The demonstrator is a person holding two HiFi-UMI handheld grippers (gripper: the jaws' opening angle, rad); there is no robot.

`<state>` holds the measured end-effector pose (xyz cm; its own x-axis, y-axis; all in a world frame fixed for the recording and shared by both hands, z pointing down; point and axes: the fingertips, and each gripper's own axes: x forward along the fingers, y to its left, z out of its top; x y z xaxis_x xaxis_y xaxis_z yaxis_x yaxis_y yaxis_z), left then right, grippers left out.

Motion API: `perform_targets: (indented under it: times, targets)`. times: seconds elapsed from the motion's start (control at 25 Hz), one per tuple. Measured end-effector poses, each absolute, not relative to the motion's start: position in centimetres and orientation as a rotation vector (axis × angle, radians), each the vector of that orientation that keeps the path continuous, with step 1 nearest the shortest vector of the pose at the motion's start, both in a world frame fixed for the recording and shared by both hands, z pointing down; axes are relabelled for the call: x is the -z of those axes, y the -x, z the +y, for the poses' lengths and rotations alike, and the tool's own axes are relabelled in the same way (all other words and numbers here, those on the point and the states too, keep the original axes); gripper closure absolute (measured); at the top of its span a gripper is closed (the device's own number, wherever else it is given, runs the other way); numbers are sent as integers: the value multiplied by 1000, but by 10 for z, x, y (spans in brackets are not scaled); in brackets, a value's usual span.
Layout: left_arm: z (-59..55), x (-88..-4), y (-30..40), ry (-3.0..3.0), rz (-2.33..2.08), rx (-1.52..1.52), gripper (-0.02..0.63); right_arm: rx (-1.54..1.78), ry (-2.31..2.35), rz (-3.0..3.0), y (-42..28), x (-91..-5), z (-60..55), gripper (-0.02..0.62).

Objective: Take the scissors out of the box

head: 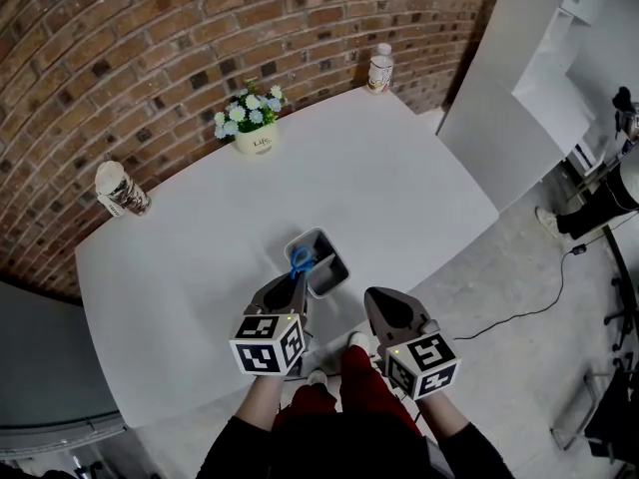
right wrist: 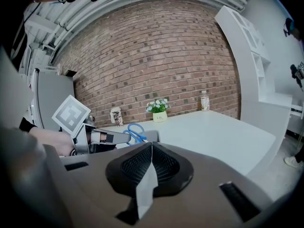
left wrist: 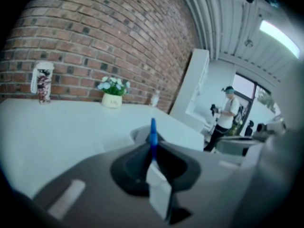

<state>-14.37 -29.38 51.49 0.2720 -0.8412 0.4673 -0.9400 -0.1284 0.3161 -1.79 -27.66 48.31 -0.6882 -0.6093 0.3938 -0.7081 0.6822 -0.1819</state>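
Got the scissors [head: 301,259] pinched at the box [head: 321,234]
Head view: my left gripper [head: 297,279] jaws grasp the blue handles at the box rim, near the worktop [head: 399,188] front edge, bare top beyond. Left gripper view: handle clamped. Right gripper view: right gripper [right wrist: 151,148] clenched, empty.

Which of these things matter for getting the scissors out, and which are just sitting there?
In use: scissors, grey box, left gripper shut on the blue handle.
Just lying about: flower pot, cup, bottle; right gripper, shut, empty.

A brick wall [head: 150,28] backs the white table [head: 399,188] on grey floor [head: 499,367].
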Motion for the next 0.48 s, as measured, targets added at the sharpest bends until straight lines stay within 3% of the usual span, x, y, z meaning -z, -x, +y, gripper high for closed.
perform_targets:
  times: [0.48]
  targets:
    - [-295,-497,138,-2075,-1618,-239,577,-427,-1117,-2595,8,-469,-266,586]
